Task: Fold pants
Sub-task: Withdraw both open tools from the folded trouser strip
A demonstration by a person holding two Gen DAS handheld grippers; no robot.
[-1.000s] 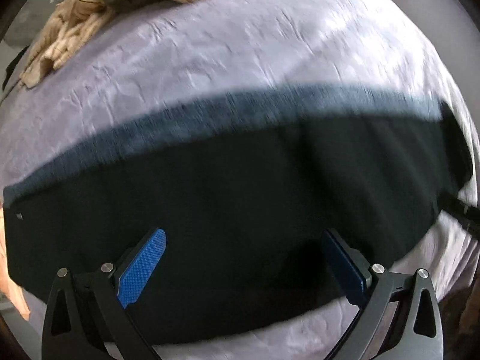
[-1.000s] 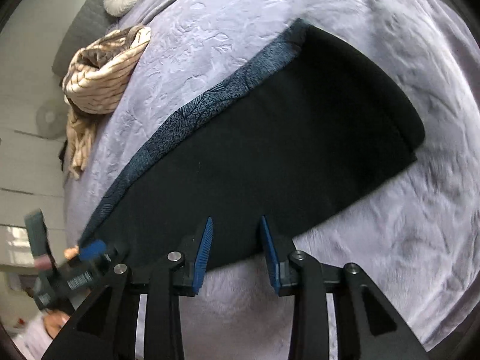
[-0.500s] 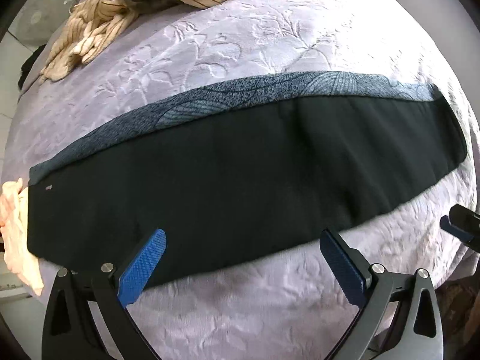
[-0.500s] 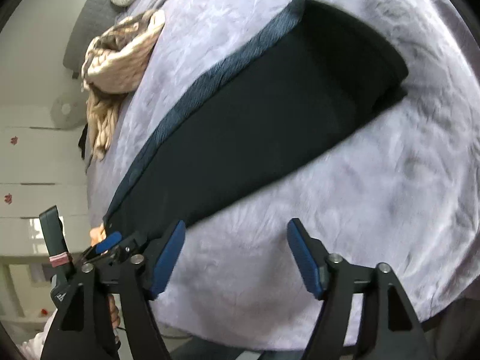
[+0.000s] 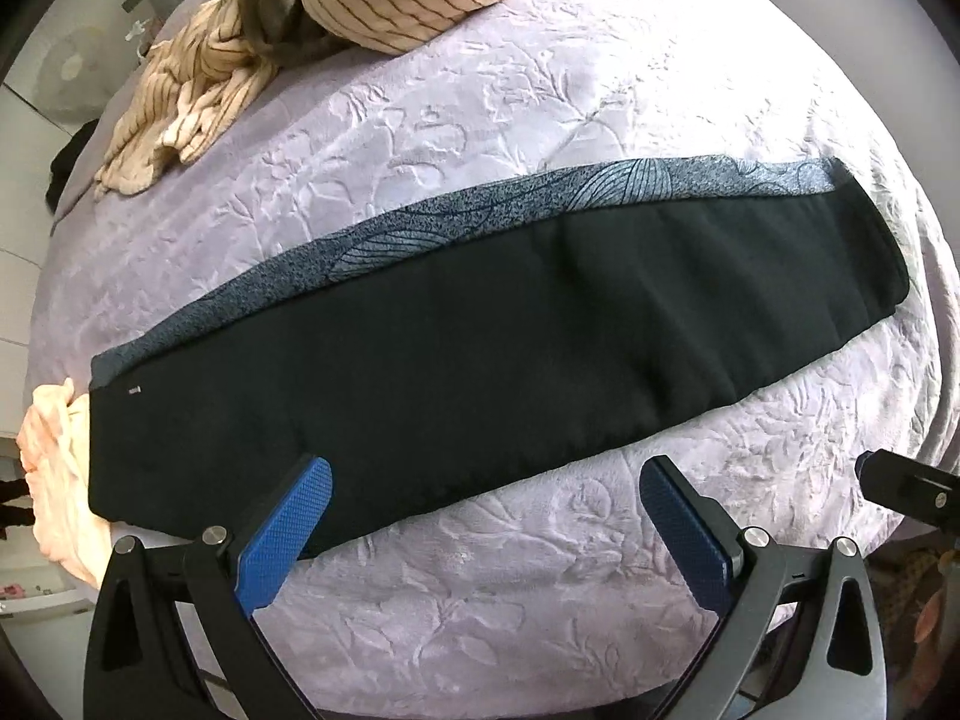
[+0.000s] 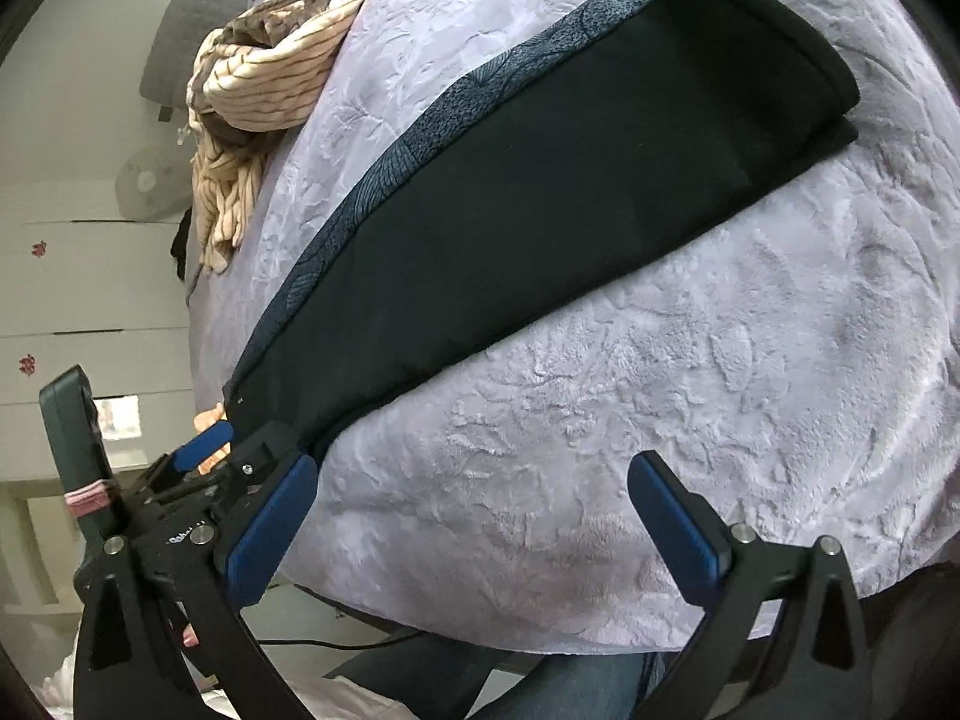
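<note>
While both grippers hang over the near edge of the bed, the black pants (image 5: 492, 348) lie flat on the lilac bedspread (image 5: 540, 120), folded lengthwise into one long strip that runs across the bed. A patterned blue-grey band (image 5: 540, 204) shows along the strip's far edge. The left gripper (image 5: 486, 516) stands wide apart with nothing between its blue pads (image 5: 288, 516); one pad hangs over the strip's near edge, the other over bare bedspread. The right gripper (image 6: 474, 510) is spreading its jaws at this moment, wide already, only bedspread between them and the pants off to the upper left. A heap of striped beige clothes (image 5: 288, 18) sits at the far side of the bed, well apart from the pants.
</note>
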